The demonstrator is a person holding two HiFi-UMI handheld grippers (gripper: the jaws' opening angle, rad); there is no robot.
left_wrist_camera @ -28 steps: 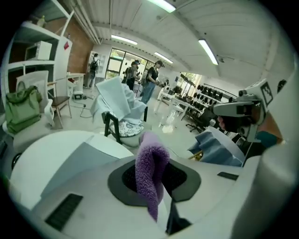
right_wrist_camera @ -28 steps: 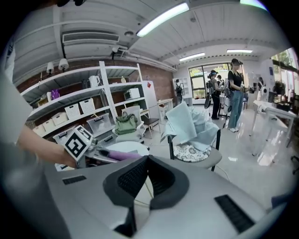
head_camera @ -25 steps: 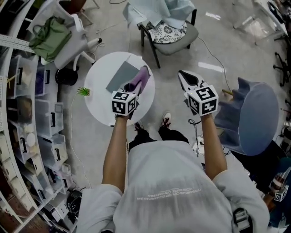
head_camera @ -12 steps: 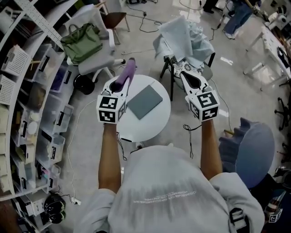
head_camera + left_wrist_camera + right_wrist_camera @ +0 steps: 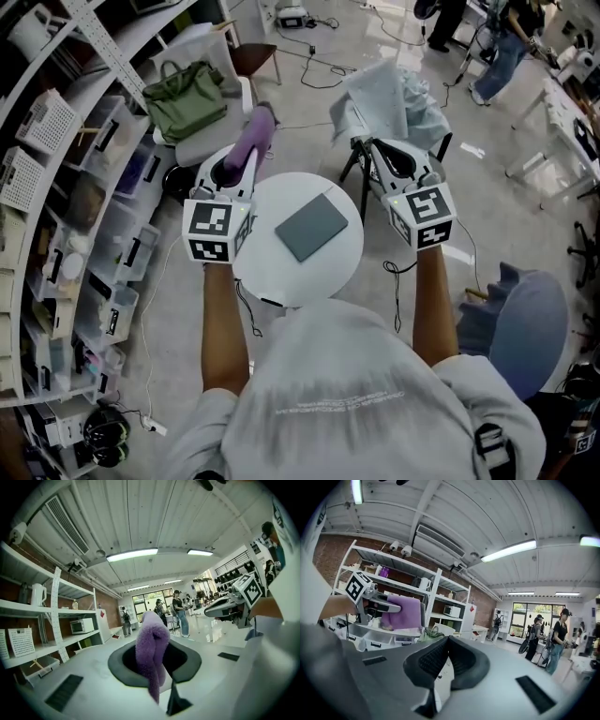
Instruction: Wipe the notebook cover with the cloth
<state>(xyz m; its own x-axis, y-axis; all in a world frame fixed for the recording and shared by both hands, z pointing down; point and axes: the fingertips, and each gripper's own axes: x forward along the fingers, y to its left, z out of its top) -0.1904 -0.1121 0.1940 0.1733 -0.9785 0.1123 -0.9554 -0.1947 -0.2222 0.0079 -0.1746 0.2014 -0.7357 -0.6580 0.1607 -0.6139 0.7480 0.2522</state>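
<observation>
Clearly limp and light, the cloth point(image 5: 258, 127) droops from the clamped left gripper point(image 5: 242, 167) — right gripper point(image 5: 375, 145) closed, empty — likely free to pin the stiff notebook point(image 5: 311, 227) by an edge.

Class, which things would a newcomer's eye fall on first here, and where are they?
A grey notebook lies alone on the round white table. To its left, a purple cloth stands pinched in the left gripper. The right gripper, on the opposite side, is shut and empty.
</observation>
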